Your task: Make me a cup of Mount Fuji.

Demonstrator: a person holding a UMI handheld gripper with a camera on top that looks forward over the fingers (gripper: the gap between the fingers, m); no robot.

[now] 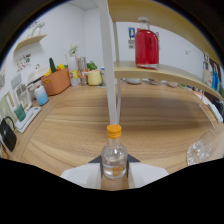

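Orange-capped bottle (114, 157) seemingly pinched by the claw (114, 172), its base hidden.

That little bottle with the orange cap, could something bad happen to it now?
Maybe. The small clear bottle sits between the fingers of the hand-held gripper, which seem to press only its lower body, so it might tip or slip. The white post of the shelf stands just beyond it, so pushing forward could knock the orange cap against it. A clear glass stands nearby and could be bumped on a swing that way.
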